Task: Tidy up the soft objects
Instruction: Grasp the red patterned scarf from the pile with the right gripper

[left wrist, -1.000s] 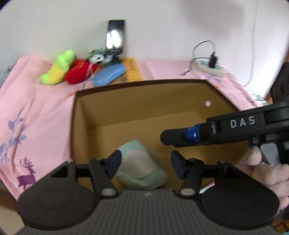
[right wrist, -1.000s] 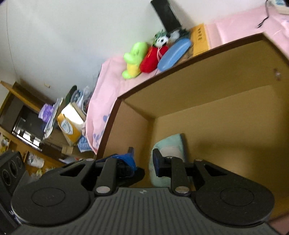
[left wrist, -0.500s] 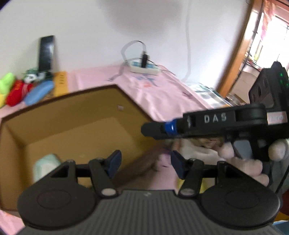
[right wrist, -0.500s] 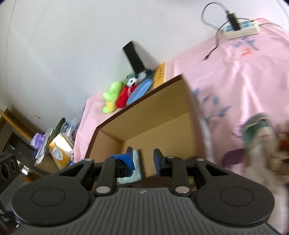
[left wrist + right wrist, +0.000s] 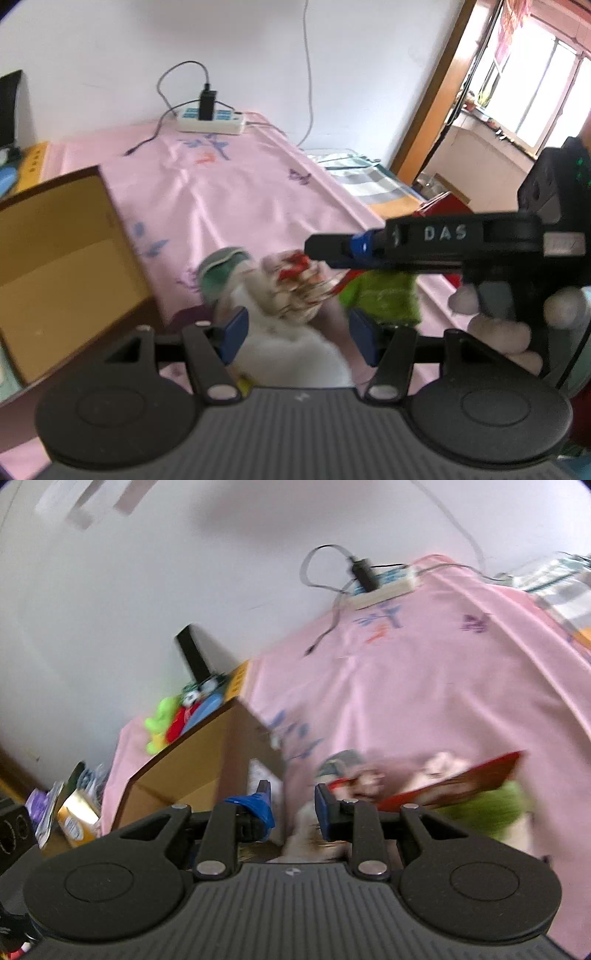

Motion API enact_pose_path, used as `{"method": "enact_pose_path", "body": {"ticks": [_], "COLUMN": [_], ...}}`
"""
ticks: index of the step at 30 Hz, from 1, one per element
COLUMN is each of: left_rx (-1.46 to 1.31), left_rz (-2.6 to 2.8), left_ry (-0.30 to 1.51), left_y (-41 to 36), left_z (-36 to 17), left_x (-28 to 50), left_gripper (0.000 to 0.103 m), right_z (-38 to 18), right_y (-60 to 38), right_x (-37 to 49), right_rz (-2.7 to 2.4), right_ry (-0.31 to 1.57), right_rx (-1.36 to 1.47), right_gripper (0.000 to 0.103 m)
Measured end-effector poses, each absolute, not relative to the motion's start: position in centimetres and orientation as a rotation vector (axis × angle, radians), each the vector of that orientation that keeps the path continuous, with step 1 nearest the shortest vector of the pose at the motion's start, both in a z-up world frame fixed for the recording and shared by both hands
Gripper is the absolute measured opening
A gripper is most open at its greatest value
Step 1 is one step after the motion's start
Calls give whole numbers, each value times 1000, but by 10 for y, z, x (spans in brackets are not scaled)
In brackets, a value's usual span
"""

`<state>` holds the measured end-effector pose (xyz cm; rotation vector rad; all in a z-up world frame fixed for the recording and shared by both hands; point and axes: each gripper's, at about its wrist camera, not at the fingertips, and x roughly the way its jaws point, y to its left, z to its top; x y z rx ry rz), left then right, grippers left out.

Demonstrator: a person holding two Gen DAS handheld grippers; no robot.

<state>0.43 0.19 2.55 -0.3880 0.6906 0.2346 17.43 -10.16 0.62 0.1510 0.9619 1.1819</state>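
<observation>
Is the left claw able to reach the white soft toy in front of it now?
Probably yes: the left claw is open, and the white soft toy lies just ahead between its fingers, nothing covering it.

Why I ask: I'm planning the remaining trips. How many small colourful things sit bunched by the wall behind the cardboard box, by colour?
Lime-green plush: 1
Red plush: 1
Blue item: 1
Black-and-white plush: 1
Total: 4

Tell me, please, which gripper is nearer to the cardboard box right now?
Left. The left gripper sits just beside the cardboard box; the right gripper reaches over the soft toys, farther from it.
</observation>
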Motion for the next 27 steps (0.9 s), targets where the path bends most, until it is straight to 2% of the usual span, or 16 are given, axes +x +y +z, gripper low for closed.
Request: {"method": "enact_pose_path", "body": {"ticks": [8, 11, 13, 21, 27], "left_rx": [-393, -417, -424, -423, -403], "left_rz": [263, 274, 284, 277, 257], "left_ry": [729, 753, 747, 712, 650], "left_y": [-3, 1, 0, -3, -4], "left_z": [4, -5, -8, -5, 8], "left_x": [42, 48, 47, 43, 32], "left_gripper": [55, 42, 40, 18, 16], "right_z": [-6, -11, -12, -16, -12], "right_y": [-109, -106, -104, -92, -93], "right_x": [198, 203, 205, 199, 197], "right_rz": [1170, 1188, 1209, 1291, 1305], "right_ry": [1011, 1038, 1059, 1095, 1109], "right_rx": [129, 122, 124, 82, 106], "right_gripper": [10, 10, 10, 8, 8]}}
